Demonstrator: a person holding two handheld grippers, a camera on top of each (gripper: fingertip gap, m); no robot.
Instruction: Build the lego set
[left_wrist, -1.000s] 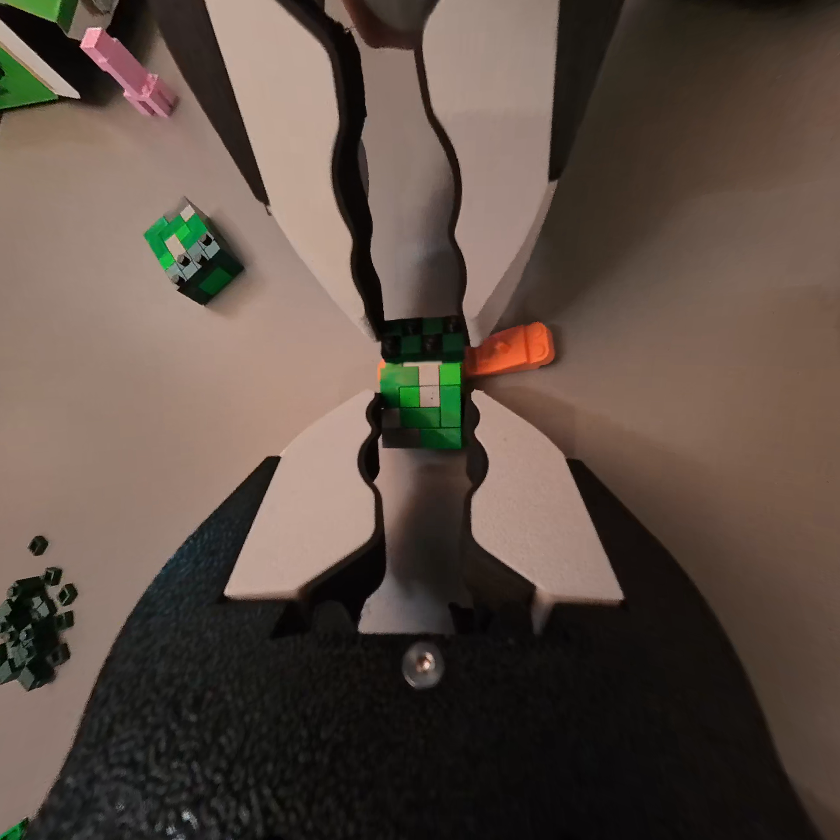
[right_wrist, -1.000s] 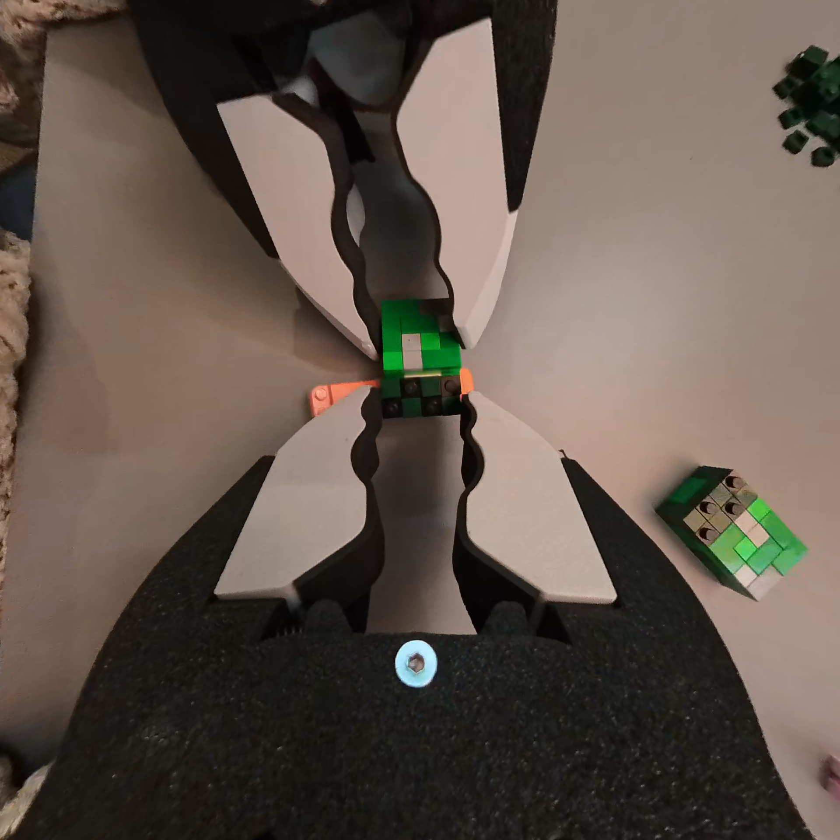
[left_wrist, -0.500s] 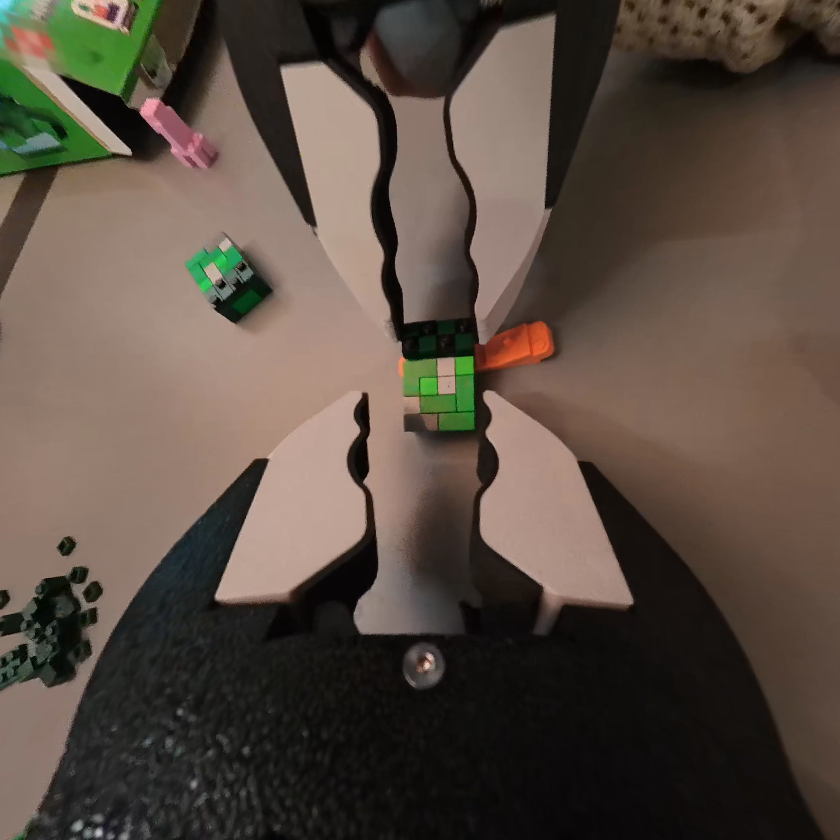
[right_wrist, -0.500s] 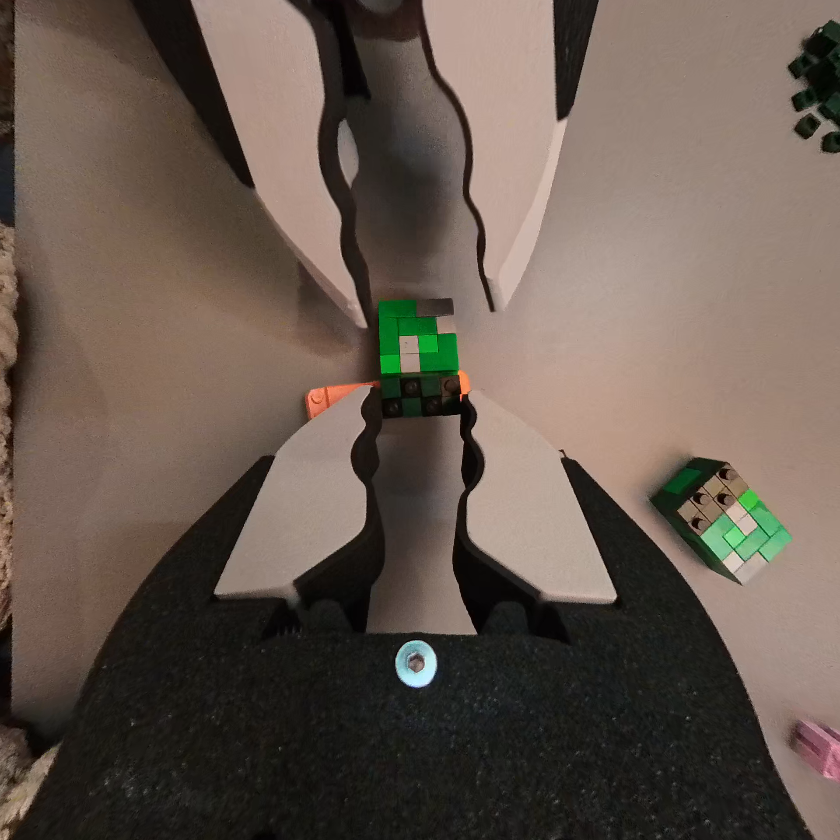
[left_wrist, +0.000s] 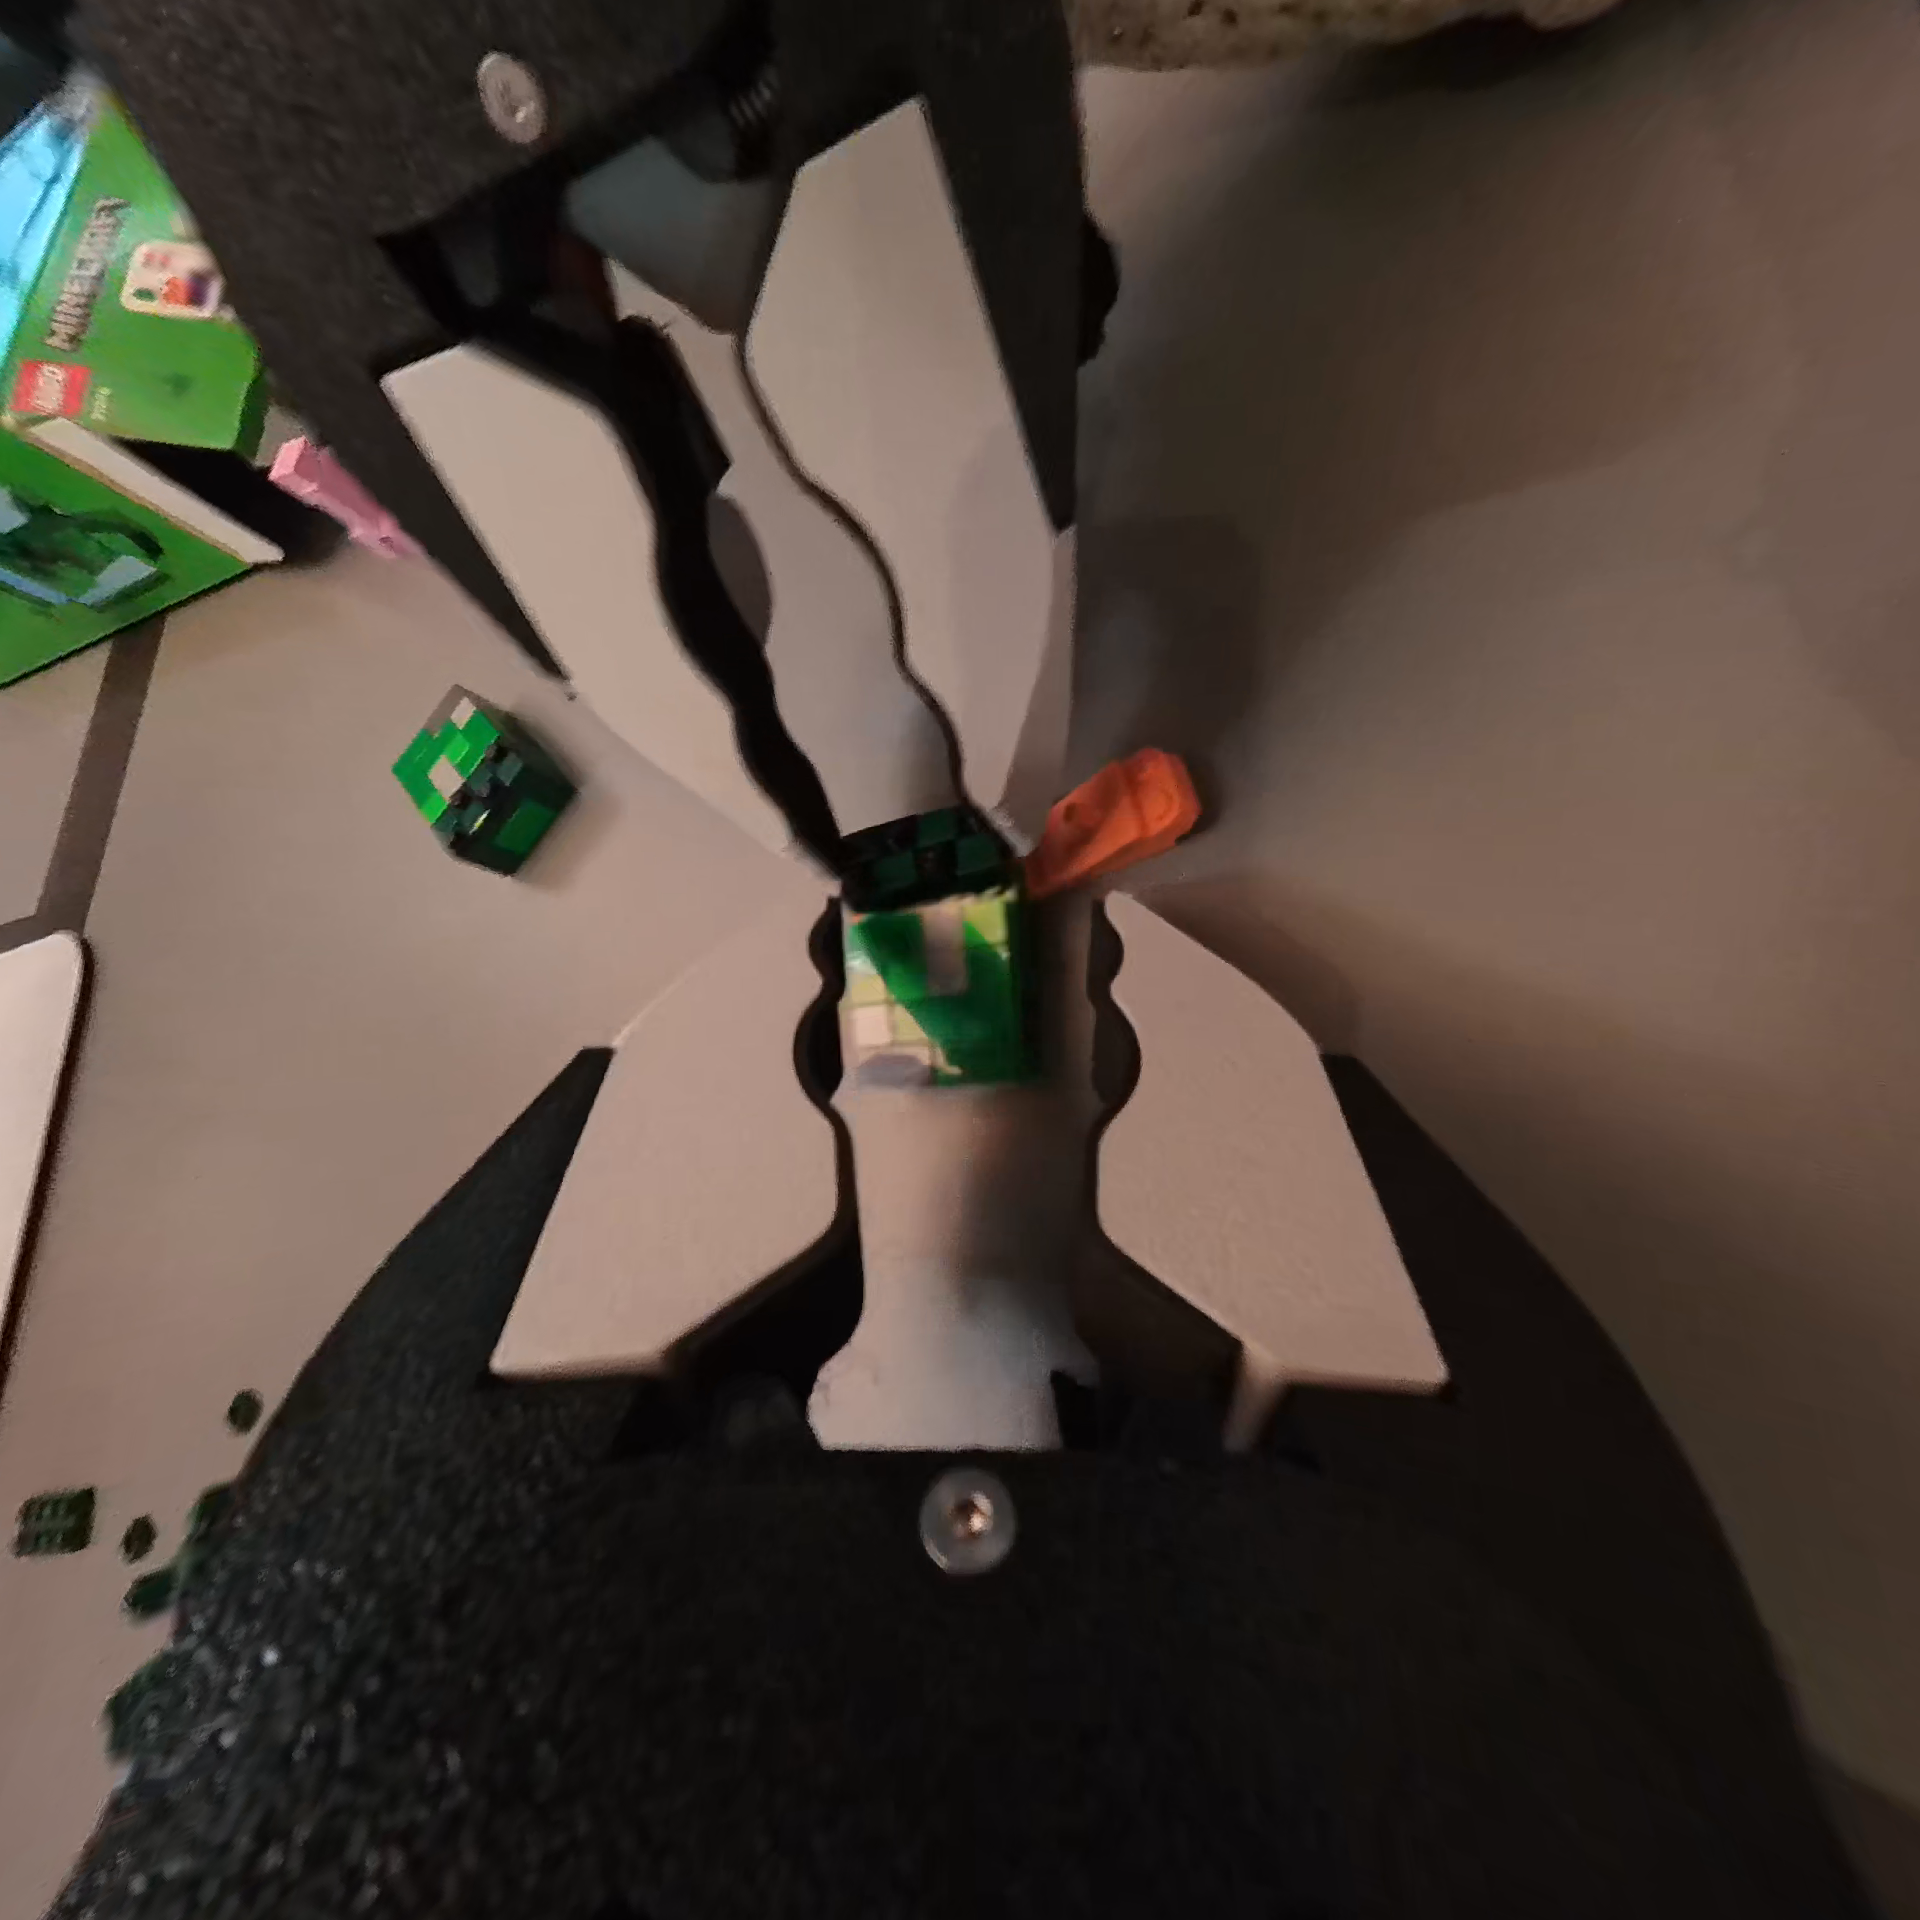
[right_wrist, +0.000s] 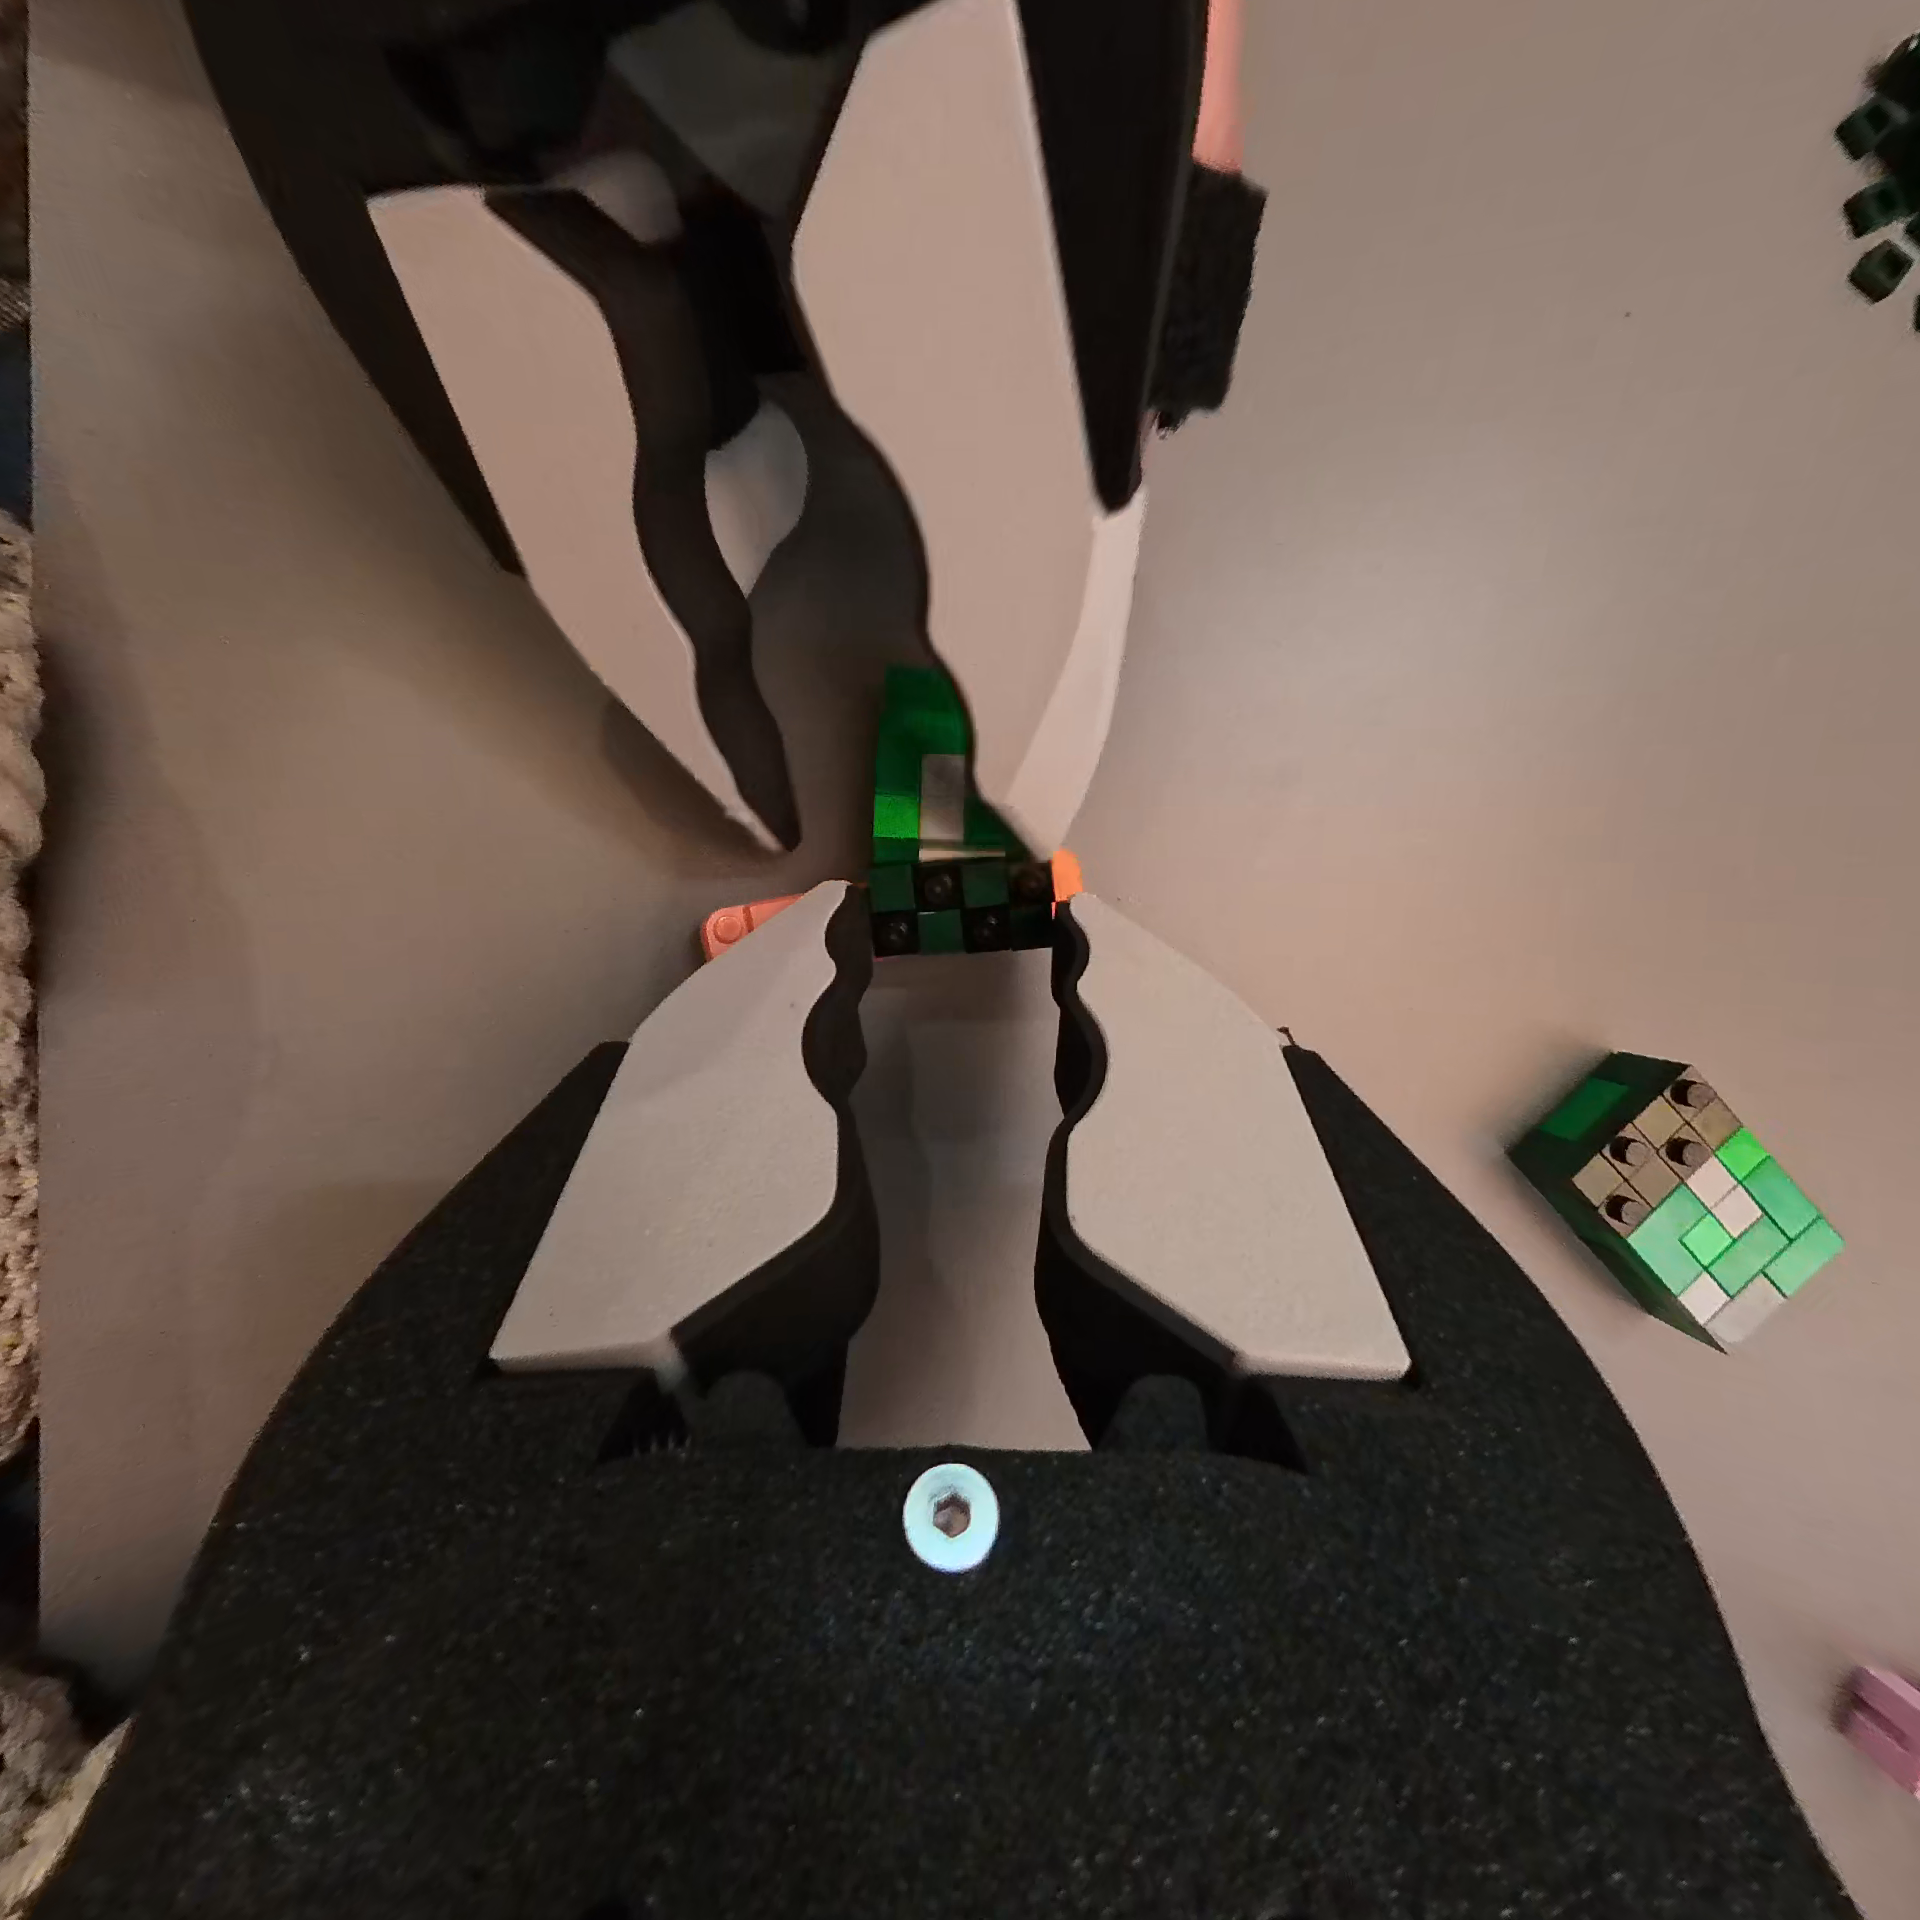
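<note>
A green pixel-pattern lego block (left_wrist: 940, 997) with a dark green studded end (right_wrist: 961, 914) is held above the table. My right gripper (right_wrist: 961, 906) is shut on the studded end. It enters the left wrist view from the top. My left gripper (left_wrist: 961, 920) faces it with its fingers on either side of the block's bright green body. Small gaps show on both sides, so it is open. In the right wrist view one left finger (right_wrist: 1049, 727) overlaps the block and the other stands apart from it. An orange brick separator (left_wrist: 1122, 821) lies on the table under the block.
A second green block (left_wrist: 483, 779) lies on the table and also shows in the right wrist view (right_wrist: 1673, 1195). Nearby are a pink piece (left_wrist: 332, 499), the green lego box (left_wrist: 104, 343) and a pile of small dark green pieces (right_wrist: 1881, 208). Knitted fabric (right_wrist: 16, 935) borders the table. The tips of both grippers are at nearly the same place.
My left gripper let go of the block and pulled back. It now reaches around the block again, open and tilted. My right gripper has kept its hold.
</note>
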